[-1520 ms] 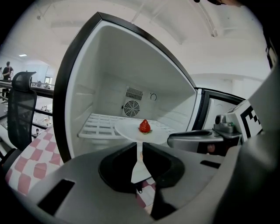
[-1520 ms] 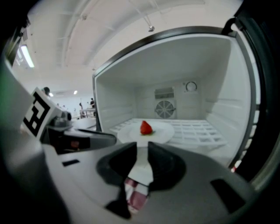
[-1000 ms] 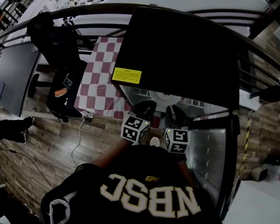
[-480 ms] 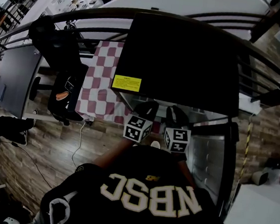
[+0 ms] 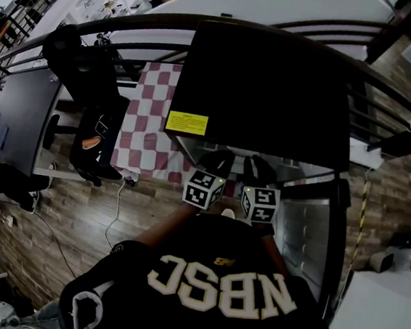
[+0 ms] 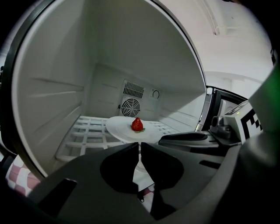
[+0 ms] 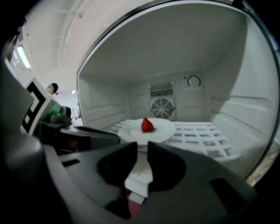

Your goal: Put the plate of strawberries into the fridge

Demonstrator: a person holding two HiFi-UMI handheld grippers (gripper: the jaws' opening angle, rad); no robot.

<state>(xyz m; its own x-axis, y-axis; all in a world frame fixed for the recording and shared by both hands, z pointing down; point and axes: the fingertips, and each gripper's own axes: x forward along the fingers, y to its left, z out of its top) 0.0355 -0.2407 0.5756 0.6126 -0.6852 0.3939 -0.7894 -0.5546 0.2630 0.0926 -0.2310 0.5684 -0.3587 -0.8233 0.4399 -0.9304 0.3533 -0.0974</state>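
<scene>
A white plate (image 6: 127,129) carrying one red strawberry (image 6: 137,124) sits low over the white wire shelf (image 6: 85,133) inside the open fridge (image 5: 265,86). I cannot tell if the plate rests on the shelf. My left gripper (image 6: 140,148) is shut on the plate's near rim. My right gripper (image 7: 142,146) grips the same rim beside it, with the plate (image 7: 151,130) and strawberry (image 7: 147,125) just ahead. In the head view only the marker cubes (image 5: 203,189) show; the fingertips are hidden under the fridge's black top.
The fridge's back wall has a fan grille (image 6: 130,107) and a dial (image 7: 193,81). Its door (image 5: 308,229) stands open to the right. A red-and-white checkered table (image 5: 148,117) and a black chair (image 5: 95,141) stand to the left on the wooden floor.
The white plate that showed under the fridge's top edge in the head view is now hidden beneath it. The marker cubes have hardly moved.
</scene>
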